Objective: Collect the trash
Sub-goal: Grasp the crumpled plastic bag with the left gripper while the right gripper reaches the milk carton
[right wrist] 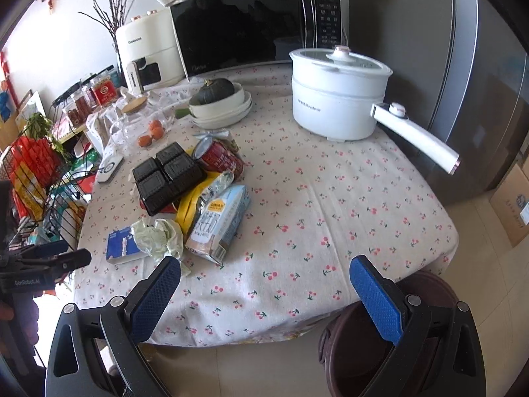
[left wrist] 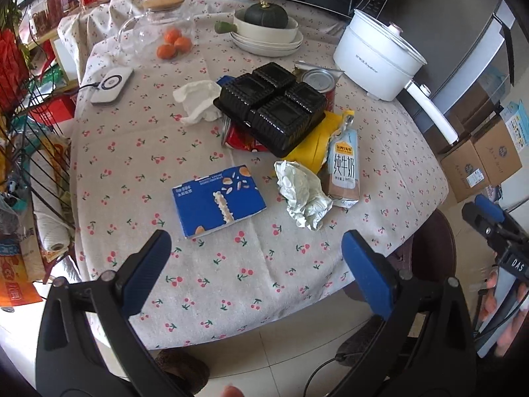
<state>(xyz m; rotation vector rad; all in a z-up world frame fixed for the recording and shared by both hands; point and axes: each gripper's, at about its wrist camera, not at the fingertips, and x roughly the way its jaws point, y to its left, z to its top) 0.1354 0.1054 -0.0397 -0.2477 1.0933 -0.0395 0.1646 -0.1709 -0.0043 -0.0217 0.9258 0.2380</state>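
Note:
Trash lies in a heap on the cherry-print table (left wrist: 198, 264): a flat blue carton (left wrist: 218, 200), a crumpled pale wrapper (left wrist: 302, 193), a milk carton (left wrist: 344, 168), a black plastic tray (left wrist: 271, 106) on a yellow bag (left wrist: 314, 145), a red can (left wrist: 322, 84) and a white tissue (left wrist: 198, 99). My left gripper (left wrist: 256, 248) hovers open over the near table edge, short of the blue carton. My right gripper (right wrist: 264, 274) is open above the front edge, right of the milk carton (right wrist: 218, 221) and wrapper (right wrist: 158, 238). A brown bin (right wrist: 380, 347) stands below it.
A white electric pot (right wrist: 337, 99) with a long handle stands at the back right. Stacked bowls with a green squash (left wrist: 267, 16), oranges (left wrist: 173, 44), a glass jar, a microwave (right wrist: 258, 29) and an air fryer line the back. A wire rack (left wrist: 20, 125) stands left, cardboard boxes (left wrist: 479, 162) right.

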